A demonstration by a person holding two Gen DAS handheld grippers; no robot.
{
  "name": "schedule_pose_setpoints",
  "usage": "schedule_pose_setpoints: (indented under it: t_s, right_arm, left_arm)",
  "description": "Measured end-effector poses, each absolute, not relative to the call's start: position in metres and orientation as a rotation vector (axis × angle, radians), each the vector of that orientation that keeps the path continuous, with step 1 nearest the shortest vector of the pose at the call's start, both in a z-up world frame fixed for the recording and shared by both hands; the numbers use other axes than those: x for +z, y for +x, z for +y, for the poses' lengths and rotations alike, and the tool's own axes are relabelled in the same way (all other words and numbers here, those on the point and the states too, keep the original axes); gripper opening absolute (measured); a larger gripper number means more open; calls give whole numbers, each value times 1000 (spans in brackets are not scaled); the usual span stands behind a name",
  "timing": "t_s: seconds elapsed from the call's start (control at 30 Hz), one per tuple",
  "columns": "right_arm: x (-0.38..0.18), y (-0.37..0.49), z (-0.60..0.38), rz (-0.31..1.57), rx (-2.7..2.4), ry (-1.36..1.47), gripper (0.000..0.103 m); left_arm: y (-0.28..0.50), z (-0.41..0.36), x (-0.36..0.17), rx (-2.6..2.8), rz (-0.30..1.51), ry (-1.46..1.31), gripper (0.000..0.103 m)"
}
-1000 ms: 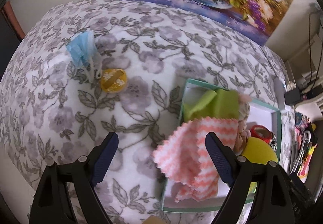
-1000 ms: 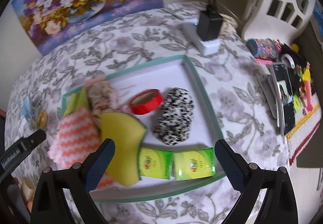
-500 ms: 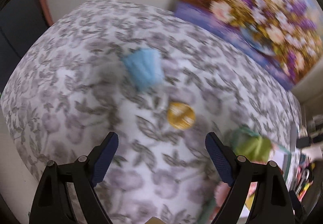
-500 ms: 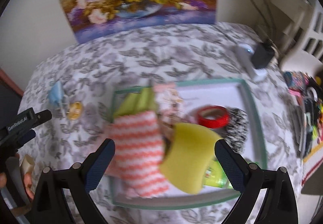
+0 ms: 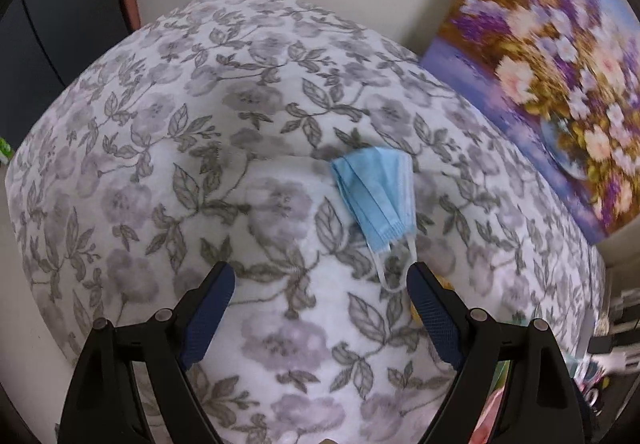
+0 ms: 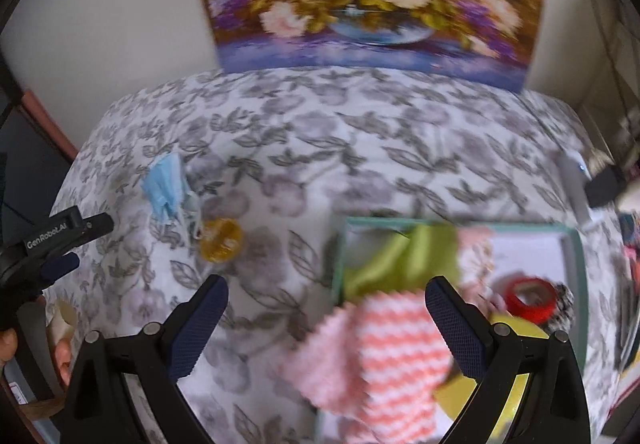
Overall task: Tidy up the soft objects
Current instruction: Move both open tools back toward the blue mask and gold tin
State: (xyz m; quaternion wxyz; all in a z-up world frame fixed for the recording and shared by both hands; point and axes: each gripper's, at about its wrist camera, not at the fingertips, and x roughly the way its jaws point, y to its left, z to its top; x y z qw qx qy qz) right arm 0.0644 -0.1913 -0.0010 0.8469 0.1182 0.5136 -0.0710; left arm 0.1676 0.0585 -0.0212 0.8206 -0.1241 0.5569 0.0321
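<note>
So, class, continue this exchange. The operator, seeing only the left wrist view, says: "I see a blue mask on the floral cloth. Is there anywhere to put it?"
Observer: Yes. The right wrist view shows a teal-rimmed tray to the right of the mask.
Operator: Anything in it?
Observer: A green cloth, a red tape roll, and a pink zigzag cloth spilling over its rim.
Operator: And the right gripper?
Observer: The right gripper is open and empty, pointed near the tray's left edge.
</note>
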Motion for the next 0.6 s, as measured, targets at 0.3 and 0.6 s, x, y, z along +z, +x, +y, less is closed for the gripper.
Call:
schedule_pose_setpoints:
  t_s: [0.3, 0.6]
  right_arm:
    - [-37, 111, -156, 1123, -85, 204, 100]
    - [-85, 143, -127, 1185, -27, 127, 100]
  left_arm:
    - [198, 66, -38, 77, 1224, -322, 88]
    - [223, 57, -64, 95, 1268, -282, 88]
